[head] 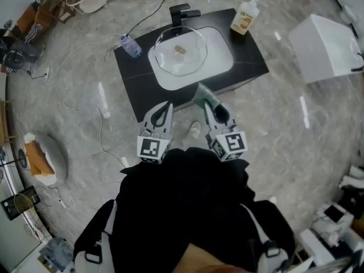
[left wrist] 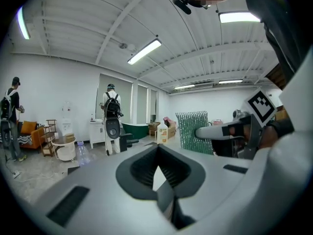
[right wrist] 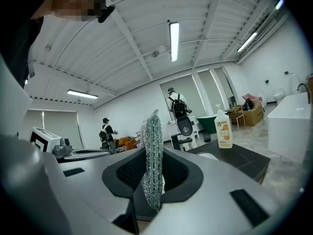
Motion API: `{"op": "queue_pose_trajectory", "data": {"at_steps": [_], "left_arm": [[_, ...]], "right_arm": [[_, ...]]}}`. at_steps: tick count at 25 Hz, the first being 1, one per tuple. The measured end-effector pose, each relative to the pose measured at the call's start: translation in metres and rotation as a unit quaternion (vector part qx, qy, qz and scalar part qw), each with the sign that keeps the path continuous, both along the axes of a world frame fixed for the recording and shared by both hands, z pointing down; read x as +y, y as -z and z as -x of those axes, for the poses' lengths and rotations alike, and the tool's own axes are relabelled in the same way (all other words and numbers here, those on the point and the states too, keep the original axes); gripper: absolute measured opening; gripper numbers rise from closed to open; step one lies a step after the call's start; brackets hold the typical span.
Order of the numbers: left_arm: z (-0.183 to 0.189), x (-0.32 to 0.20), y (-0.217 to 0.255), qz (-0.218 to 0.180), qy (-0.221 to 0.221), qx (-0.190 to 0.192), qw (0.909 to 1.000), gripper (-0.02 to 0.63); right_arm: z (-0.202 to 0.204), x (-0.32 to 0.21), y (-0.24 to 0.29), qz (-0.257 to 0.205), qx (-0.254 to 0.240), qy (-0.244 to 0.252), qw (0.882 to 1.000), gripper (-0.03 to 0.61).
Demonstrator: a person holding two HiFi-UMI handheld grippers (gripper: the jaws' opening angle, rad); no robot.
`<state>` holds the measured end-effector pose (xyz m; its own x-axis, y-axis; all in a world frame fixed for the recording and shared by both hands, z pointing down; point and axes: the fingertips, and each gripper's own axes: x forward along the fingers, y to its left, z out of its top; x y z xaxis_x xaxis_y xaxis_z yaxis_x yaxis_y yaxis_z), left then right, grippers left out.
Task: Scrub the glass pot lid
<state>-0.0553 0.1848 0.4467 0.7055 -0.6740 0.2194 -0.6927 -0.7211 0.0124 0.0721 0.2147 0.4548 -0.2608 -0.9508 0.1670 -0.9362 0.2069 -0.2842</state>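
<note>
Right gripper view shows my right gripper [right wrist: 153, 180] clamped on a glittery scrub pad [right wrist: 152, 148]. My left gripper [left wrist: 159, 174] is closed on nothing. Ahead of both, the glass lid [head: 181, 51] lies in the sink [head: 223, 57], with a soap bottle [head: 244, 17] beyond.

I count 2 grippers: left gripper [head: 164, 110], right gripper [head: 208, 103] | 1 glass pot lid [head: 169, 60] | 1 scouring pad [head: 202, 91] | 1 sink [head: 220, 61] | 1 faucet [head: 182, 14] | 1 soap bottle [head: 244, 17] | 1 water bottle [head: 131, 45] | 1 white box [head: 327, 44]
</note>
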Motion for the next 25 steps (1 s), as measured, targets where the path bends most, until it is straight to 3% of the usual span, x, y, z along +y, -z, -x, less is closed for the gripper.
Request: {"op": "queue_pose_trajectory", "data": {"at_steps": [11, 25], "left_arm": [[-0.014, -0.044, -0.024, 0.039, 0.025, -0.029, 0.9985, 0.002], [0.001, -0.141, -0.031, 0.044, 0.018, -0.001, 0.9989, 0.002]], "right_arm": [[-0.014, -0.065, -0.027, 0.033, -0.018, 0.034, 0.999, 0.075], [0.014, -0.16, -0.026, 0.047, 0.014, 0.049, 0.998, 0.075]]}}
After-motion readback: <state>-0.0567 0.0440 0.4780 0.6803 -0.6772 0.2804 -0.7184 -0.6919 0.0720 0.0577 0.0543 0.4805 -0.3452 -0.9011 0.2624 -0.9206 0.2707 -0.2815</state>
